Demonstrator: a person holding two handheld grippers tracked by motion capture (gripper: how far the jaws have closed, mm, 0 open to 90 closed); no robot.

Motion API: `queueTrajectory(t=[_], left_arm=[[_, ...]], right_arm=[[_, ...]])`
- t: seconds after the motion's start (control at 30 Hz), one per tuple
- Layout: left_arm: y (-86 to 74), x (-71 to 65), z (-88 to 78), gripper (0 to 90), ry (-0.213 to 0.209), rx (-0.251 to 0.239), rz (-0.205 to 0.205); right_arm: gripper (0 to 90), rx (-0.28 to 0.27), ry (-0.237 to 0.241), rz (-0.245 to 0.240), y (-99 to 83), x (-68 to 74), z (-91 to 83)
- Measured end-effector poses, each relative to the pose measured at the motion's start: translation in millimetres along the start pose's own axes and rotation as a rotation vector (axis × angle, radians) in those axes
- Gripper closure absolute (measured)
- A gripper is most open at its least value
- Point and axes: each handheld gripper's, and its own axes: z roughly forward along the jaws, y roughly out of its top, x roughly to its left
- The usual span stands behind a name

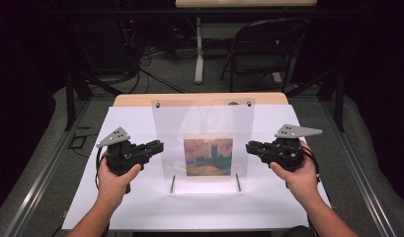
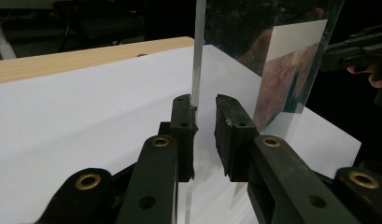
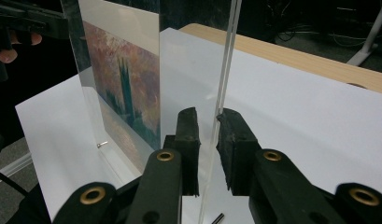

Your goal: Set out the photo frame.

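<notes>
1. A clear acrylic picture frame (image 1: 203, 143) stands upright near the middle of a white sheet (image 1: 140, 207) that covers the table (image 1: 140, 100), held between a person's two hand-held grippers.
2. Inside the frame sits a small painting print (image 1: 208, 157) in reds and blues, showing a dark tower against a glowing sky; it occupies the lower centre of the transparent panel.
3. The left gripper (image 1: 157, 146) reaches in from the left side of the high view, its fingers (image 2: 183, 126) astride the frame's left edge. In the left gripper view one finger lies against the panel, while a slim gap shows on the other side, so a firm clamp looks likely but cannot be confirmed.
4. The right gripper (image 1: 250, 147) meets the frame's right edge at about the same height. In the right gripper view its fingers (image 3: 187, 135) sit closely on either side of the double-layered panel, apparently pinching it.
5. Two small metal pins (image 1: 172, 183) jut from the frame's clear base towards the camera.
6. Two dark screws (image 1: 158, 104) mark the frame's top corners.
7. Beyond the table, a folding chair (image 1: 261, 49) stands on the dim floor.
</notes>
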Motion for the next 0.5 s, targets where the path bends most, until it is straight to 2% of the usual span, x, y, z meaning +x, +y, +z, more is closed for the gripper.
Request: queueTrajectory(t=[0.27,0.5], left_arm=[[-4.2,-3.1,-2.7,76.1,-0.012,-0.009,-0.004],[-7.0,-9.5,-5.9,74.9,-0.007,-0.004,0.023]], right_arm=[[78.2,0.007,0.014,-0.005,-1.6,2.1,-2.9],[77.4,0.008,0.023,-0.014,-5.3,5.9,-6.7]])
